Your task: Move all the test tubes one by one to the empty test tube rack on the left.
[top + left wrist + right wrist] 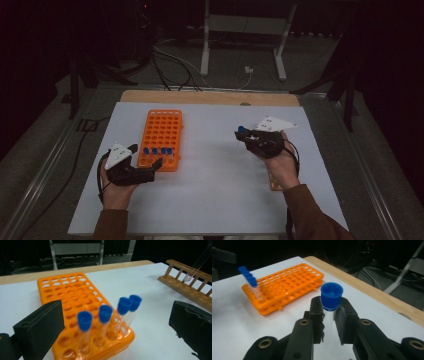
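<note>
An orange tube rack (161, 131) lies left of centre on the white table, with several blue-capped tubes (156, 150) standing in its near row. My left gripper (145, 157) hovers at that near end, open, its jaws wide apart on either side of the capped tubes (105, 314) with nothing between the pads. To the right, my right gripper (244, 136) is raised above the table and shut on a clear tube with a blue cap (241, 129). From its own camera the cap (332, 295) sticks up above the closed fingers (315, 312), with the orange rack (287, 283) beyond.
A wooden tube rack (274, 179) lies under the right hand, and its rail and holes (190, 281) appear in the left gripper view with a clear tube (198, 263) slanting above it. A wooden strip (210, 97) edges the table's far side. Stand legs and cables lie on the floor behind.
</note>
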Action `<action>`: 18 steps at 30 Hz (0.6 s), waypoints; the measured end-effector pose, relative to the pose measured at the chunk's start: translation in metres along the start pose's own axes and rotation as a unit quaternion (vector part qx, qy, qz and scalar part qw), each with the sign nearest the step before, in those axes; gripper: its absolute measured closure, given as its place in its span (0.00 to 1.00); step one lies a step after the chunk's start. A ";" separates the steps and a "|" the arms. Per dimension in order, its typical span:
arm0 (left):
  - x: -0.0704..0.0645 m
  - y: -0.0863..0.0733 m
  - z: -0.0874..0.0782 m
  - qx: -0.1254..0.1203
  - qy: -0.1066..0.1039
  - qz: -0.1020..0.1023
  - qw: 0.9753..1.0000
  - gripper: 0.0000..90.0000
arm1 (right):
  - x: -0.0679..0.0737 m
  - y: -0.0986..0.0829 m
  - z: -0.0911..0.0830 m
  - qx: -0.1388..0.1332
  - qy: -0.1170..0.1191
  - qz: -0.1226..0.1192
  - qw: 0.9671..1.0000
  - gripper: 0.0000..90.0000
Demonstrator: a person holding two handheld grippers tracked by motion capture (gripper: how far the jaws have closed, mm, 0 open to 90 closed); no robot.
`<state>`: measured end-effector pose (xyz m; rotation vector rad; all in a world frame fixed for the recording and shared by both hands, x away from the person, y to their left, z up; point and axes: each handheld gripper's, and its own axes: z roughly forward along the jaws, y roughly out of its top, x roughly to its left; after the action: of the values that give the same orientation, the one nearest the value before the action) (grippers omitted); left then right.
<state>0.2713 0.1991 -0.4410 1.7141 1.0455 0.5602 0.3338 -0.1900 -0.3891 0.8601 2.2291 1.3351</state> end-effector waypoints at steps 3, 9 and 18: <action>-0.009 0.006 0.001 -0.006 -0.008 0.012 1.000 0.01 | 0.007 0.001 0.005 -0.001 0.014 0.002 1.000 0.86; -0.028 0.018 0.005 -0.010 -0.034 0.024 0.999 0.02 | 0.020 0.004 0.012 -0.007 0.040 0.005 0.999 0.86; -0.058 0.024 0.018 0.007 -0.078 0.050 0.996 0.08 | 0.041 0.010 0.023 -0.012 0.078 0.005 0.997 0.86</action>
<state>0.2648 0.1377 -0.4194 1.7991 0.8570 0.4747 0.3210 -0.1438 -0.3914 0.7853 2.3220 1.4770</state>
